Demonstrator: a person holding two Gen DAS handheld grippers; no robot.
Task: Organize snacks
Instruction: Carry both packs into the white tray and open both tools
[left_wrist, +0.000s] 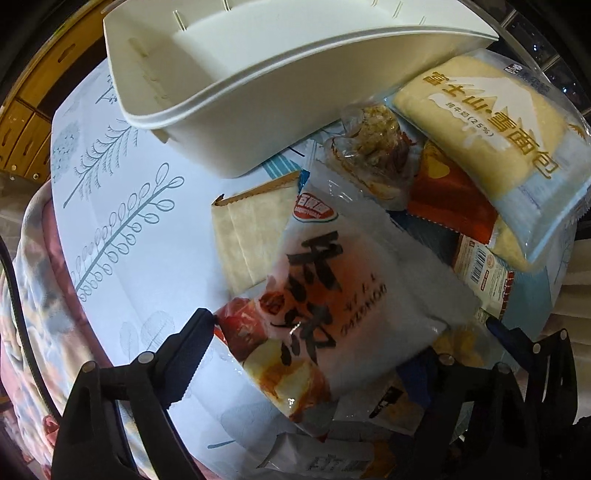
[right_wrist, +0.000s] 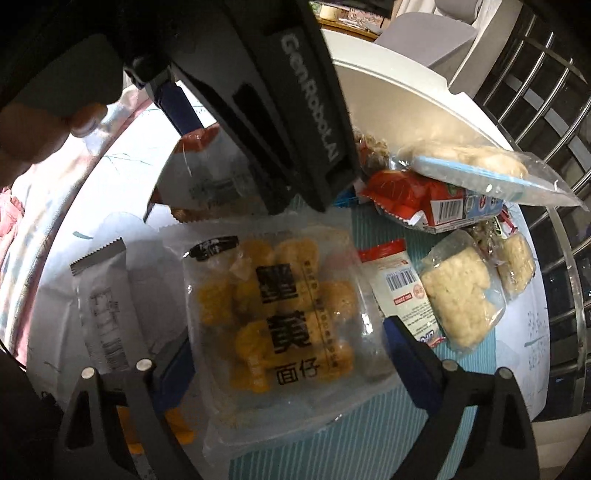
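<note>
White bin (left_wrist: 236, 92) sits at table's (left_wrist: 147, 236) far edge; snacks lie heaped mid-table. L gripper (left_wrist: 351, 328), jaws apart, straddles 1 white packet (left_wrist: 332, 295); R gripper (right_wrist: 288, 339), apart, straddles yellow-bun pack (right_wrist: 280, 310). Risk: slick film slipping, neighbours snagged w/ lift.

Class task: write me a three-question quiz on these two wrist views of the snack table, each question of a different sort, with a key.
1. True or false: the white organizer bin already holds snacks.
2. Which pack lies between the open fingers of the right gripper?
A. the red wrapper
B. the clear pack of yellow pastries
C. the silver sachet
3. Fill in: the left gripper straddles the white pack with large ______ brush characters.

Key: 1 false, what shows of its inside is empty; 2 B; 3 black.
</note>
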